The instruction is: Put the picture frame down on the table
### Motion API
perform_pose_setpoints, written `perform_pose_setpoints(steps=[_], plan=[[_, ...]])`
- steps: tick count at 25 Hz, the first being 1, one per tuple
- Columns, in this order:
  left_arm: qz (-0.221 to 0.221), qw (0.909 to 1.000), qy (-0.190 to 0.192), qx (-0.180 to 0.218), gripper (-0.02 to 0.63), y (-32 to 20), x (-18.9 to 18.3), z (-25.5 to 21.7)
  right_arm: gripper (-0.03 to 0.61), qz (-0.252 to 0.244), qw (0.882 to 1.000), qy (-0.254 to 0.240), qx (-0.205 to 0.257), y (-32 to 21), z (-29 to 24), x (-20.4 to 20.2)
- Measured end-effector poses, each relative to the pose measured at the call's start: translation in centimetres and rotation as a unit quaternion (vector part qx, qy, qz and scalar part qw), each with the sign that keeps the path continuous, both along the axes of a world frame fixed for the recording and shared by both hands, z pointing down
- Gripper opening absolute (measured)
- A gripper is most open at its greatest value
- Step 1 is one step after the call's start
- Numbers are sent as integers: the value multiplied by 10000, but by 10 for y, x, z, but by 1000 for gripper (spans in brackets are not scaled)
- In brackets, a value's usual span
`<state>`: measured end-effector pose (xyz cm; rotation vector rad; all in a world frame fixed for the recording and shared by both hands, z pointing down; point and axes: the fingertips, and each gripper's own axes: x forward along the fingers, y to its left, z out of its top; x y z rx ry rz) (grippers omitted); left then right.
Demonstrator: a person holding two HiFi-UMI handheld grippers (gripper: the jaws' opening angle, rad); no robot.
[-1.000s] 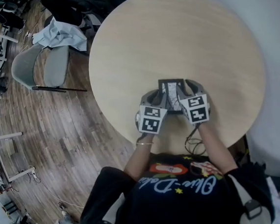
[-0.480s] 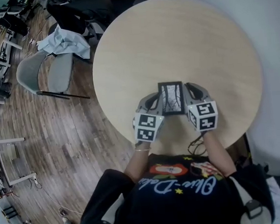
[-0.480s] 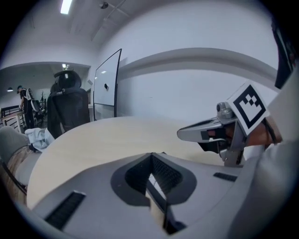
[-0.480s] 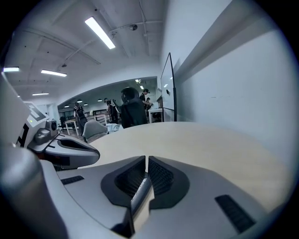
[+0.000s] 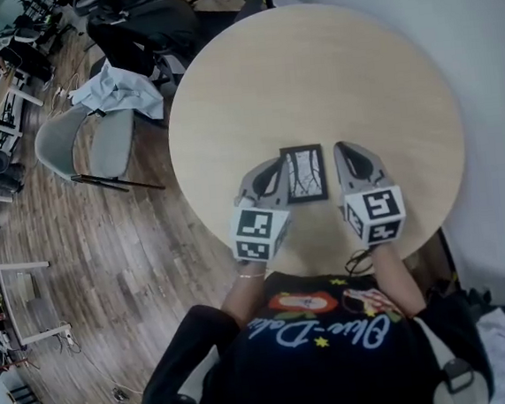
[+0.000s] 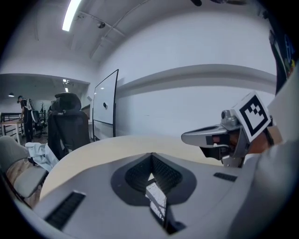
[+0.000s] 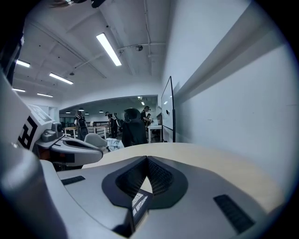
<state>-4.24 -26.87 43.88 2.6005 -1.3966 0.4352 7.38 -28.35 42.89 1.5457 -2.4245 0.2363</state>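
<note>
Now the frame (image 5: 304, 174) lies flat on the round table (image 5: 224, 93), near the edge where the person stands. It sits between the two grippers. The left gripper (image 5: 272, 168) is just beside its left side. The right gripper (image 5: 344, 152) is near its right side. Neither one holds the frame.

In the left gripper view the two jaws are pressed together at the tip. A bit of the frame (image 6: 156, 203) peeks through the slit under them.

The right gripper's jaws have just been closing. They are together too, with nothing held between them. The frame (image 7: 138, 203) shows through the slit below them.

On the wood floor to the left stands a grey chair (image 5: 78, 138). A light cloth (image 5: 117, 85) lies close by it.
</note>
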Motion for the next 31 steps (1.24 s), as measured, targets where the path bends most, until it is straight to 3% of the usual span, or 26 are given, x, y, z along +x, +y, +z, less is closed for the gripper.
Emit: perform_pose_setpoints(steps=[12,31], plan=[[171,9994,86,290,2,25,11,-29,-2,-221,9987,15,452,25,-39,-12],[85,9996,-17,282,2,20,10,-25,-2,-253,9990,-86,364,23,-34,-13]])
